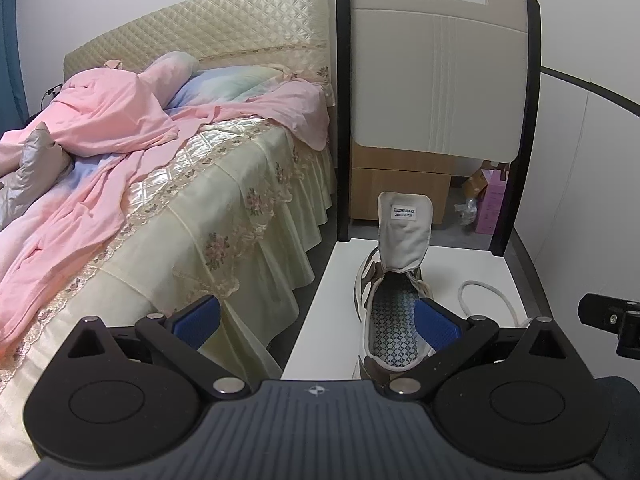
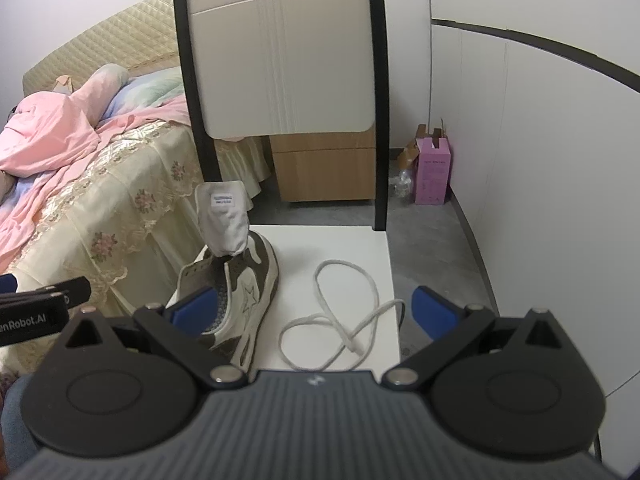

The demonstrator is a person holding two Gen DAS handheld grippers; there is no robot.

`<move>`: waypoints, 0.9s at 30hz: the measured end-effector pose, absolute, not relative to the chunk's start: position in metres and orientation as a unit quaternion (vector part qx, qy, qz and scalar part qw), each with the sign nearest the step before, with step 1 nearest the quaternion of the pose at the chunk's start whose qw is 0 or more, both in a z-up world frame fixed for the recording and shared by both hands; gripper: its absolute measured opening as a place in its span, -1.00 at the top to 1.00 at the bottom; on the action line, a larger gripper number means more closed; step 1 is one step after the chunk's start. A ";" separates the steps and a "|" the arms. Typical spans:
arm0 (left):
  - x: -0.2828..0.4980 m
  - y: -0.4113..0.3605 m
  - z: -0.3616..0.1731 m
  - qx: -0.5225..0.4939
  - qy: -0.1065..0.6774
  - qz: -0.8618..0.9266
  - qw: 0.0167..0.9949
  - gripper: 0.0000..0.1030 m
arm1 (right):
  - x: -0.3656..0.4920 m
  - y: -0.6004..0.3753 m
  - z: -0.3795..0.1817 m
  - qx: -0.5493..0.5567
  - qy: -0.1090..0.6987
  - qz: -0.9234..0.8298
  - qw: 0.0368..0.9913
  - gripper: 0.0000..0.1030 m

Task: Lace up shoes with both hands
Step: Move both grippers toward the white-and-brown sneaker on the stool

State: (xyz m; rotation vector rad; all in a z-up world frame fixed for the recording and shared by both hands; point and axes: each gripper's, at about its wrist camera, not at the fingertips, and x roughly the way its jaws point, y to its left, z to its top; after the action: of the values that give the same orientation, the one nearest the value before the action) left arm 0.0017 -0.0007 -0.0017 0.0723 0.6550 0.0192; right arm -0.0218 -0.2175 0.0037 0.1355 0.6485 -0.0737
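A white and brown sneaker [image 1: 394, 300] [image 2: 236, 300] stands on the white chair seat [image 1: 332, 304] [image 2: 352, 252], heel toward me, its tongue [image 1: 406, 232] [image 2: 226, 220] pulled upright. No lace runs through its eyelets. A loose white shoelace [image 2: 340, 316] [image 1: 488, 296] lies coiled on the seat to the right of the shoe. My left gripper [image 1: 316, 320] hovers open over the seat's near left edge, its right finger above the shoe's heel opening. My right gripper [image 2: 314, 312] is open above the lace, holding nothing.
The chair's beige backrest [image 1: 436, 80] [image 2: 280, 64] rises behind the shoe. A bed [image 1: 160, 208] with pink blankets sits close on the left. A wooden cabinet [image 2: 324, 164] and a pink box [image 2: 434, 172] stand on the floor behind, by a white wall [image 2: 540, 180].
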 end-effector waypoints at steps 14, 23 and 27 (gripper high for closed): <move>0.003 0.000 -0.006 0.037 0.318 0.001 0.947 -1.00 | -0.019 -0.219 0.004 0.078 0.319 -0.039 0.944 -1.00; -0.007 0.000 0.002 0.037 0.313 0.008 0.949 -1.00 | -0.027 -0.221 0.006 0.088 0.307 -0.033 0.947 -1.00; -0.018 0.001 0.009 0.043 0.309 0.011 0.950 -1.00 | -0.034 -0.222 0.011 0.093 0.303 -0.035 0.948 -1.00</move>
State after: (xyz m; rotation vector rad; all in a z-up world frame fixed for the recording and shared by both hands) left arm -0.0180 0.0007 0.0095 0.0865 0.6277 0.0227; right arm -0.0344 -0.2225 0.0107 0.1888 0.6176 -0.0710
